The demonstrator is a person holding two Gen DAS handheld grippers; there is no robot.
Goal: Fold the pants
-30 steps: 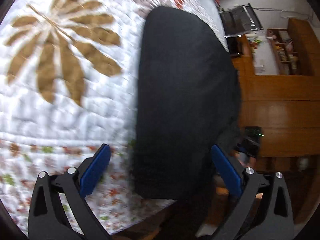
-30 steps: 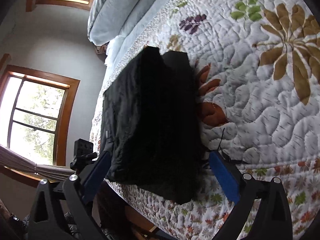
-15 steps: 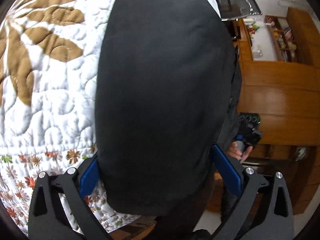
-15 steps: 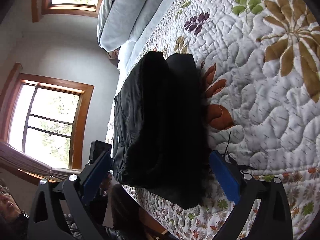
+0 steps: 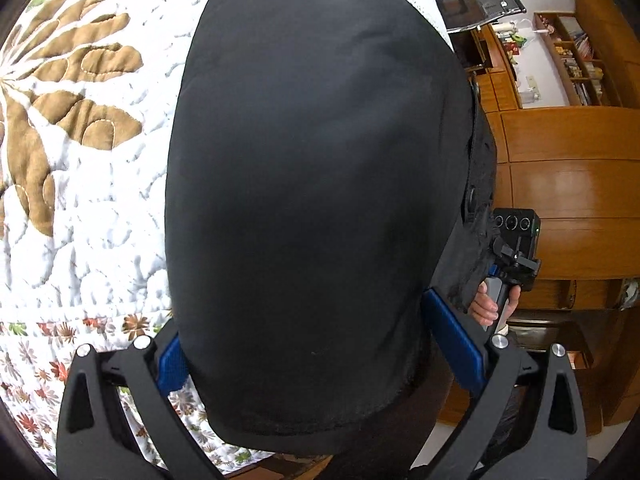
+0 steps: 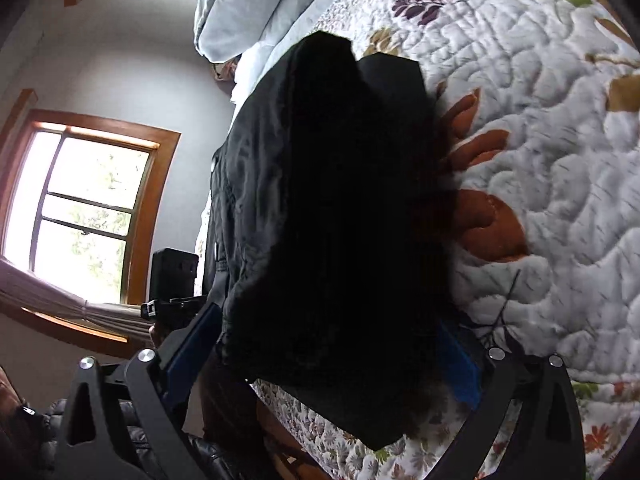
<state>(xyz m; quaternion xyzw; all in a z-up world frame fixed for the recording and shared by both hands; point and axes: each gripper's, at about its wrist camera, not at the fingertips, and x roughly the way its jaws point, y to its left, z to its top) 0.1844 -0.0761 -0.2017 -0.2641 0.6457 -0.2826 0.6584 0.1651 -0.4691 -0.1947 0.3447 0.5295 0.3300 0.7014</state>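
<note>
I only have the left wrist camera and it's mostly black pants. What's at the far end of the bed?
Observer: The right wrist view shows pale blue pillows at the head of the bed, beyond the pants.
Operator: Are the right gripper's jaws open?
Observer: Yes, the right gripper stands open, its blue pads either side of the pants' near edge.
Operator: Is the cloth flat over there?
Observer: No, that view shows it bunched in uneven layers, with a wood-framed window behind.

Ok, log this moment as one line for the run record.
phase: pre-grasp | pants: black, folded, at quilt edge | left tool: open, straddling bundle end | right tool: open, straddling other end
</note>
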